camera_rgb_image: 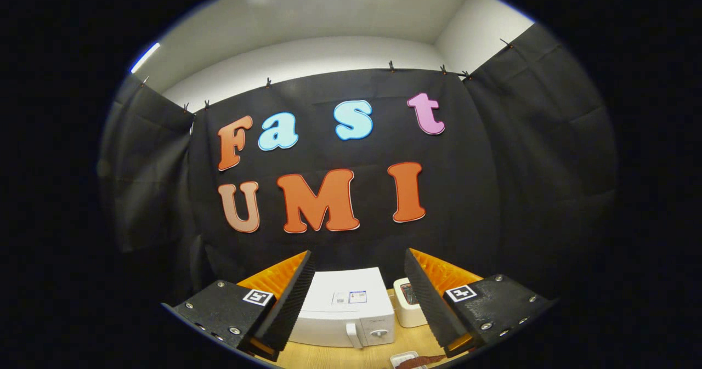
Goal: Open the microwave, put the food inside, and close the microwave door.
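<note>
While the hand-held gripper [359, 303] is hovering wide open and empty, the rigid microwave [345, 314] door is probably best pulled by its handle [355, 334].

The gripper [359, 270] is held level, its fingers spread wide (nothing between them).

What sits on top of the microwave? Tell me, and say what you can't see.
Two small labels lie flat on the microwave top. Its door is closed, hiding the inside. The open tongs hover above, holding nothing.
</note>
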`<state>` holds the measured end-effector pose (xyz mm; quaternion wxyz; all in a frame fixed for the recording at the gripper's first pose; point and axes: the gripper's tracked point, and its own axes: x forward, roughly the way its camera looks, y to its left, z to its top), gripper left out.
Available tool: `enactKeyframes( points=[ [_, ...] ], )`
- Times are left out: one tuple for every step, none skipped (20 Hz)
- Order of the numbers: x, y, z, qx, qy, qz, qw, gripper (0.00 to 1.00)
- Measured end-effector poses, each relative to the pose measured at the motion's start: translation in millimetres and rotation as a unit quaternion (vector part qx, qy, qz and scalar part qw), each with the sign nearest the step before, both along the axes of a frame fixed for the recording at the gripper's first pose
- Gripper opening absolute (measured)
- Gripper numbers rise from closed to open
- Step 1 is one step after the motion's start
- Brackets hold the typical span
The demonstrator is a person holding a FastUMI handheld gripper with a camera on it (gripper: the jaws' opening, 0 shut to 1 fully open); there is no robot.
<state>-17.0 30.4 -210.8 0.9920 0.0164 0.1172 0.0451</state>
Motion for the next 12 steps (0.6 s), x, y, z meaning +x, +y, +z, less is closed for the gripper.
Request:
enactKeyframes(
  points=[
    [-1,6,-17,-0.003,0.003,0.006,1.000,0.98],
    [-2,7,-31,-0.006,0.008,0.008,1.000,0.98],
    [-4,10,-46,-0.007,0.012,0.010,1.000,0.98],
    [-6,11,-61,-0.010,0.017,0.010,1.000,0.98],
    [-7,10,-78,-0.013,0.027,0.010,1.000,0.98],
    [-8,11,-97,-0.015,0.040,0.009,0.999,0.98],
    [-8,11,-115,-0.014,0.057,0.007,0.998,0.98],
    [-10,12,-133,-0.011,0.074,0.006,0.997,0.98],
    [-11,12,-148,-0.005,0.087,0.004,0.996,0.98],
    [-13,13,-162,-0.003,0.097,0.003,0.995,0.99],
    [-12,12,-175,-0.004,0.107,0.000,0.994,0.99],
    [-13,12,-189,-0.009,0.115,-0.001,0.993,0.98]
  ],
)
